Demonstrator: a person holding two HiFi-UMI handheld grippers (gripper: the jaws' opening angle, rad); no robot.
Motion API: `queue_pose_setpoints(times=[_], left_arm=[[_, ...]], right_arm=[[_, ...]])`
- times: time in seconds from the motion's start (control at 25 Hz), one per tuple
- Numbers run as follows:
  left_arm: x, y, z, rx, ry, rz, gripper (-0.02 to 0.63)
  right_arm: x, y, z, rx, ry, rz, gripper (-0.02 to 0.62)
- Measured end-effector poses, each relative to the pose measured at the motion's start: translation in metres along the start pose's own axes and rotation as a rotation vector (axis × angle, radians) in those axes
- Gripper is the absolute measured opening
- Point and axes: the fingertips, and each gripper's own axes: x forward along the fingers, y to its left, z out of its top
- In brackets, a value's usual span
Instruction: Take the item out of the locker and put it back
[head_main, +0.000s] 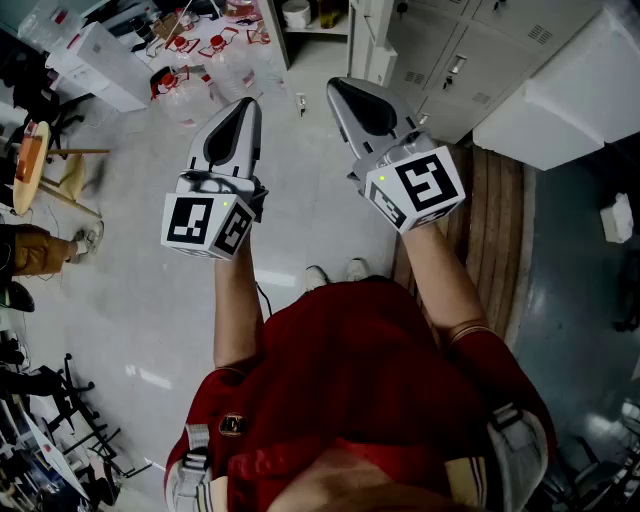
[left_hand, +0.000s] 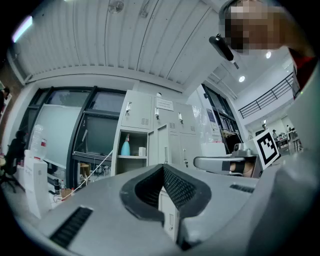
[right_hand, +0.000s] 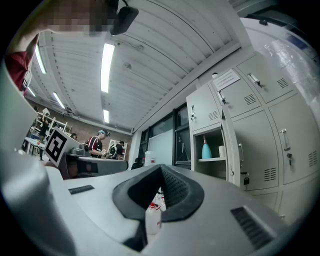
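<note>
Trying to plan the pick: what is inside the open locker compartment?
In the open locker, a blue bottle and a small white container stand on the shelf. Below the shelf it is dark, and the left gripper covers the lower part.

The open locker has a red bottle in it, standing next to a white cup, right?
Not quite. The bottle in the open locker is blue, not red. It does stand next to the white cup. The left gripper view shows this.
</note>
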Motion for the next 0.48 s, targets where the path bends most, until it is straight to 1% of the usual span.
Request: queue_pose_setpoints(times=[0.48], left_arm=[[-0.013, 0.013, 0.006, 0.003, -0.008, -0.026, 0.006]], right_arm=[[0.009, 0.022, 0.001, 0.011, -0.002, -0.016, -0.003]])
